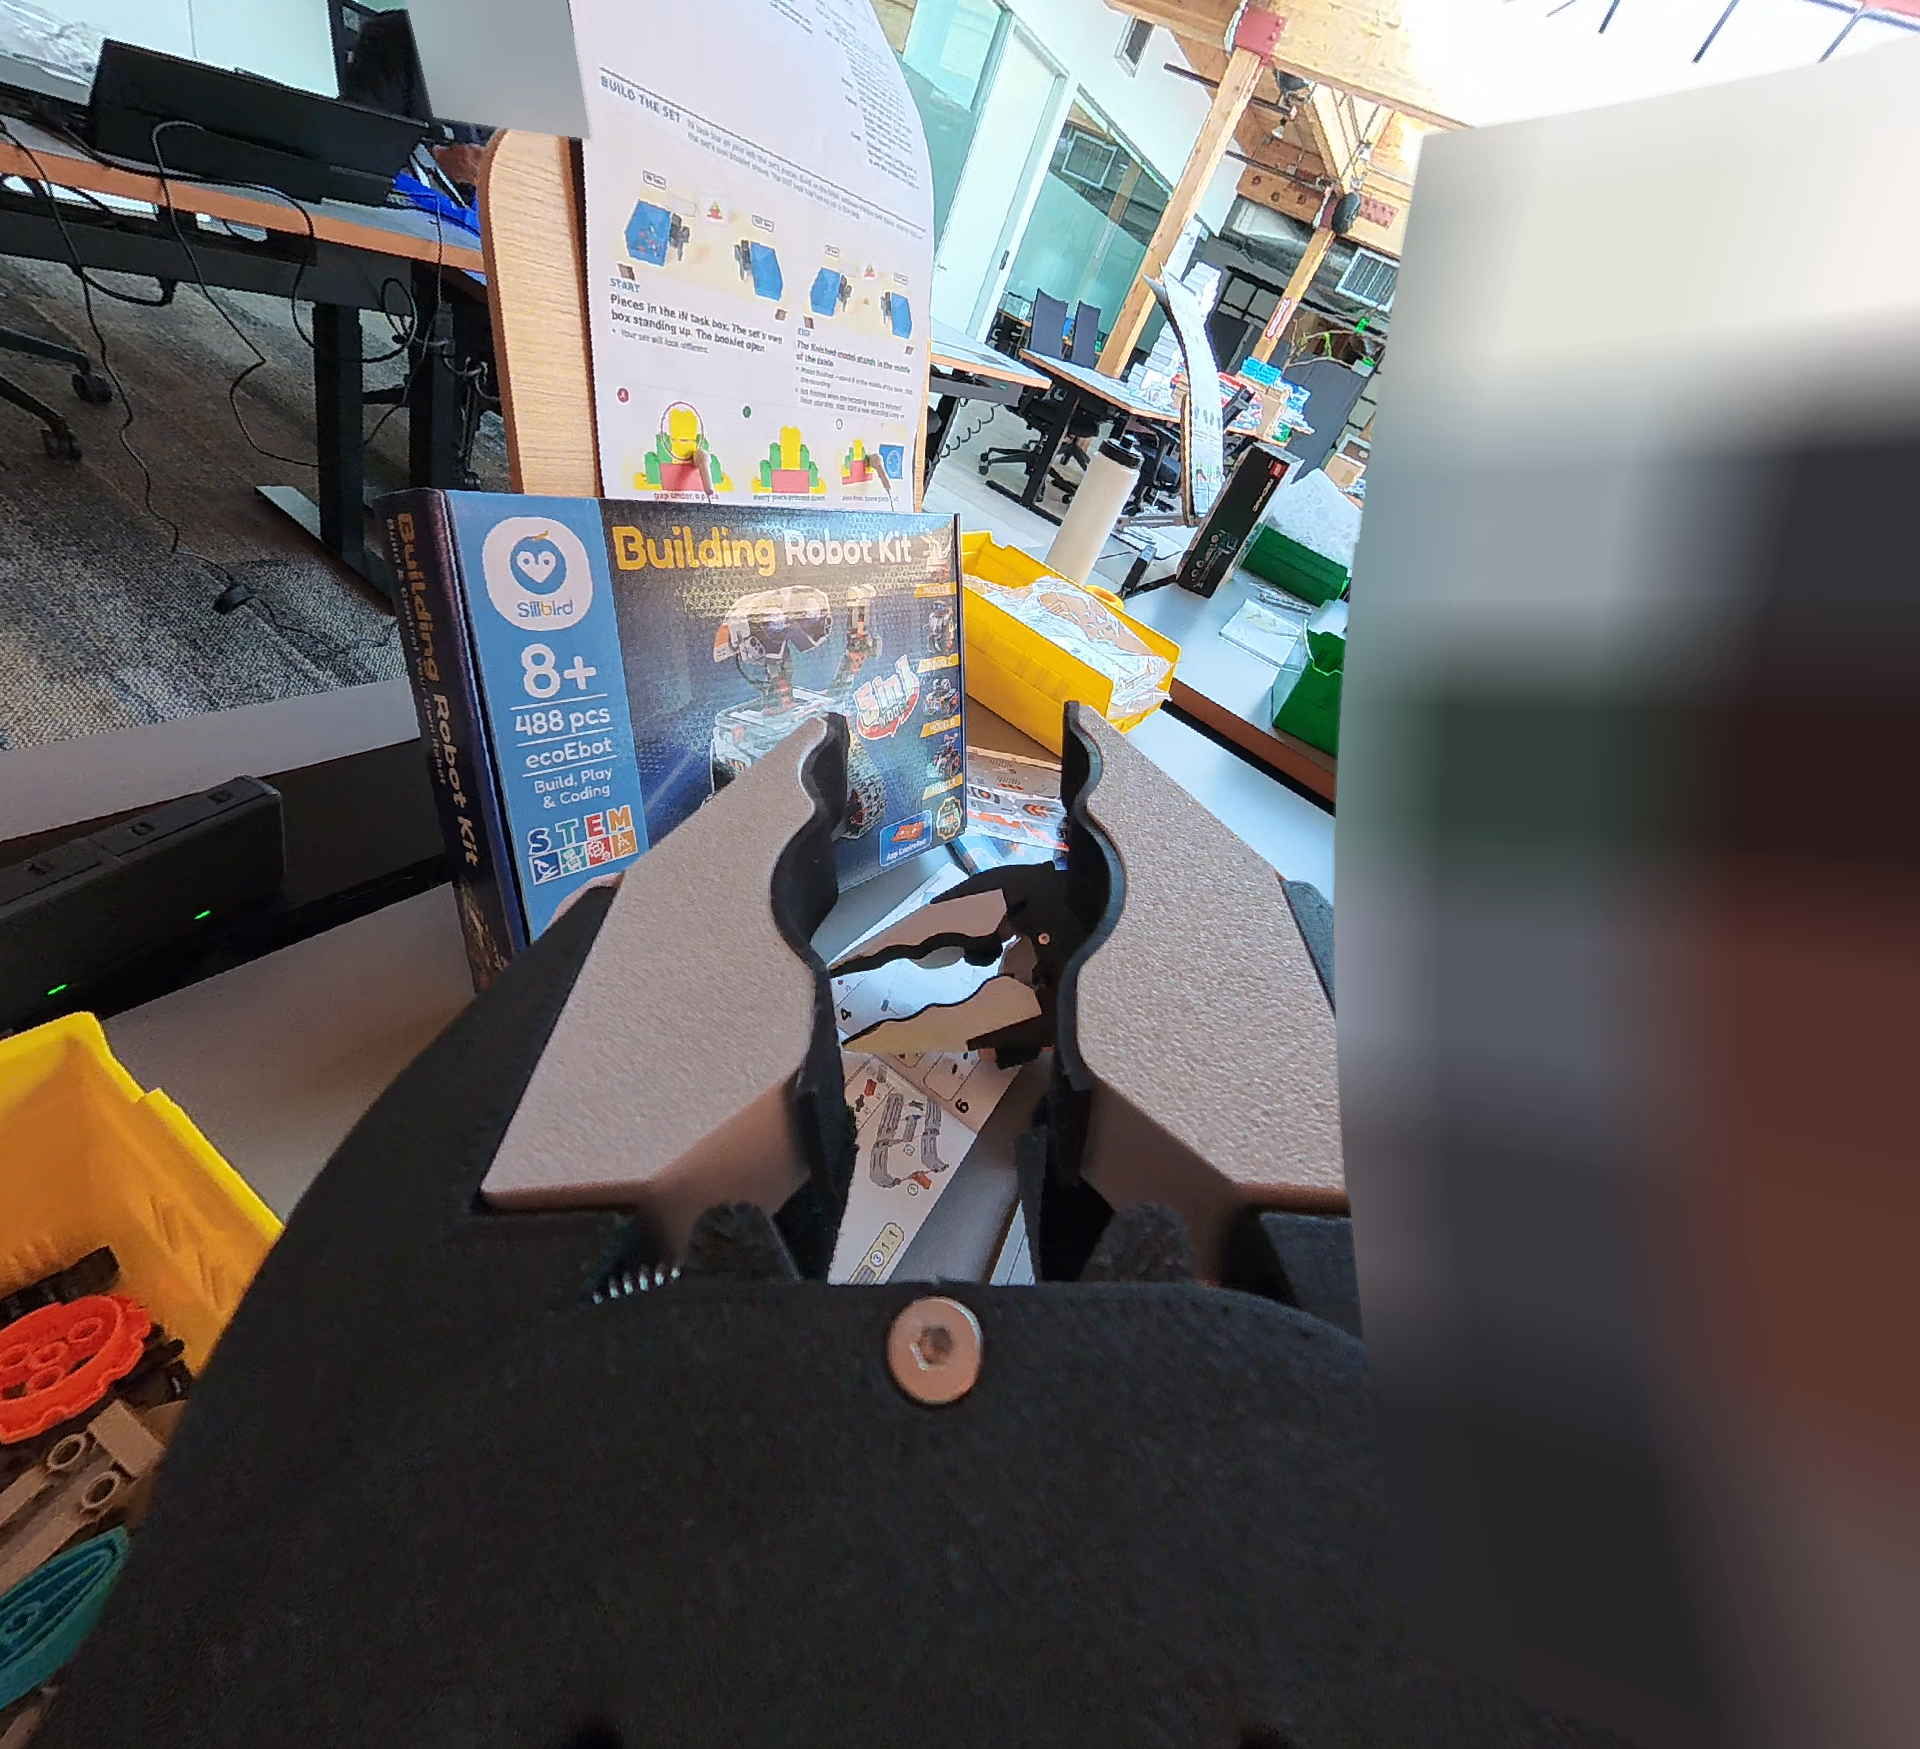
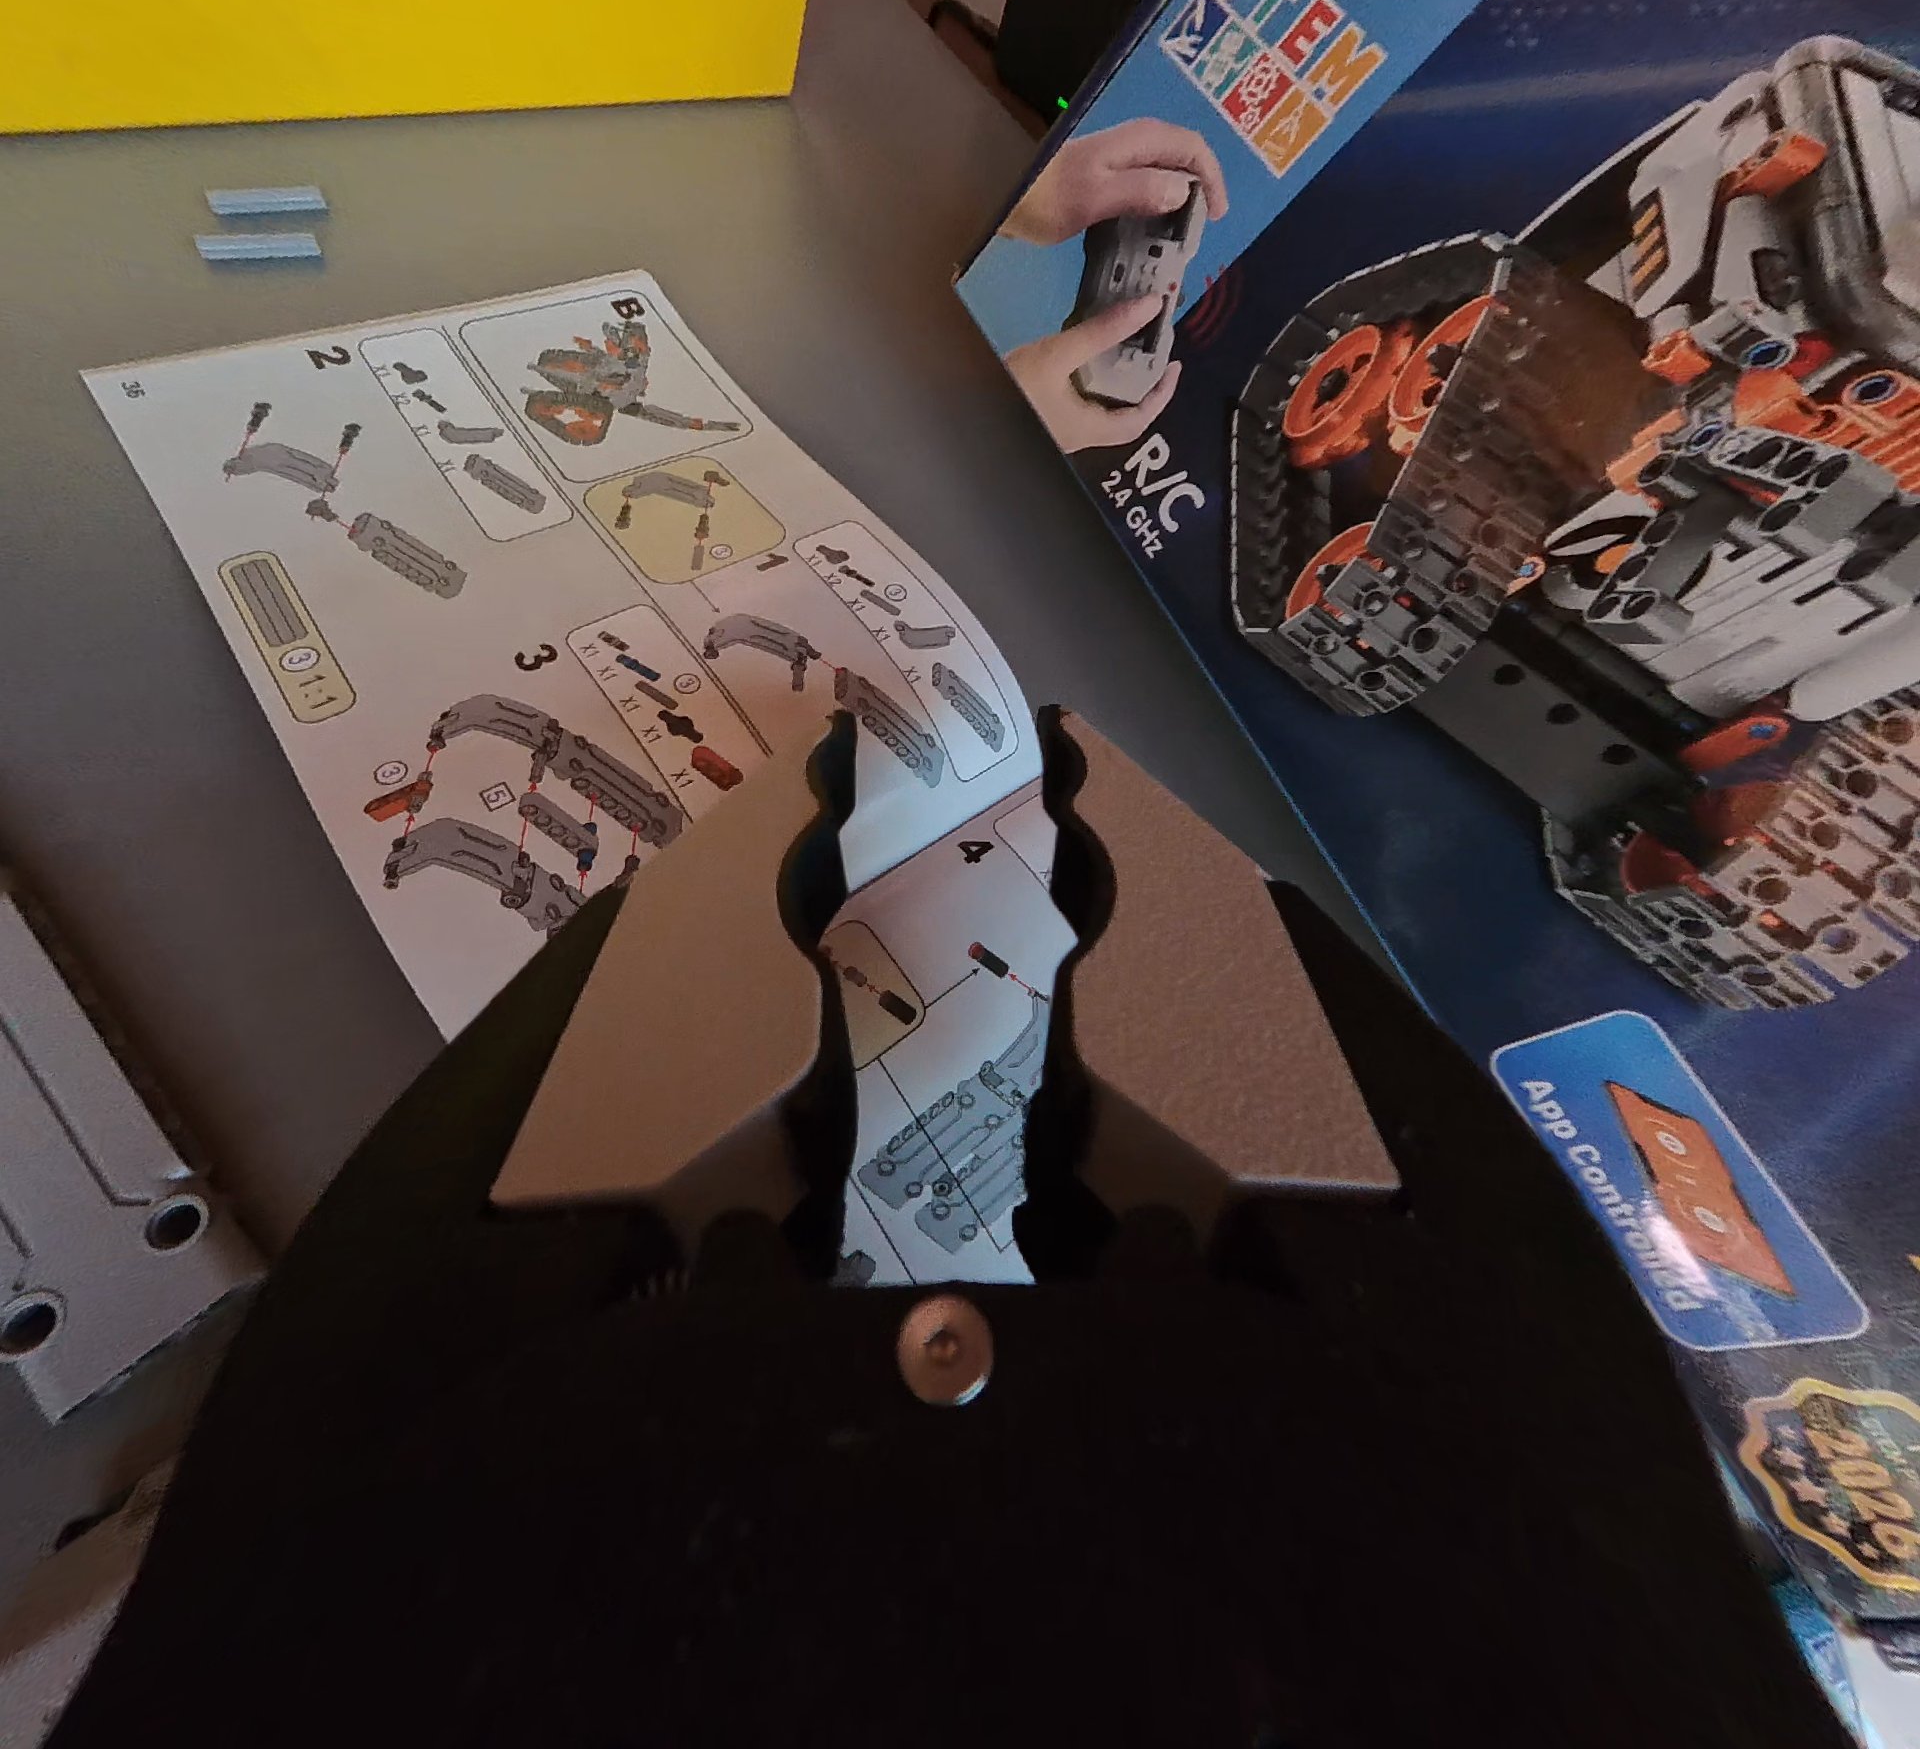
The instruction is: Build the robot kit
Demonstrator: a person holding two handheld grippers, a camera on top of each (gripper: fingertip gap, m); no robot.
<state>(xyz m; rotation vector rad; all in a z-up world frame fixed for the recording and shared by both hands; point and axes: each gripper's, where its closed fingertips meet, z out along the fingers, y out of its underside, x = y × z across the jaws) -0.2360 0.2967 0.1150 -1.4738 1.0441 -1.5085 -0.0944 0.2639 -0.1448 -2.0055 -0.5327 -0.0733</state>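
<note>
My left gripper [image 1: 954, 735] is open and empty, held above the grey table and pointing at an upright blue robot kit box [image 1: 707, 681]. Through its gap I see my right gripper [image 1: 894, 977] low over an open instruction booklet [image 1: 914, 1138]. In the right wrist view my right gripper [image 2: 945, 728] is open and empty. It hovers just above the booklet [image 2: 468, 577], which lies flat on the table. The blue box [image 2: 1507, 452] stands close on the right.
A yellow bin [image 1: 94, 1180] with orange and grey parts is at my lower left. A second yellow bin [image 1: 1049, 650] holds bags behind the box. A printed sheet [image 1: 748, 245] stands behind the box. Two small light-blue pieces [image 2: 265, 224] and a grey beam [image 2: 94, 1211] lie near the booklet. The tips of one gripper are about 30 cm away from the tips of the other.
</note>
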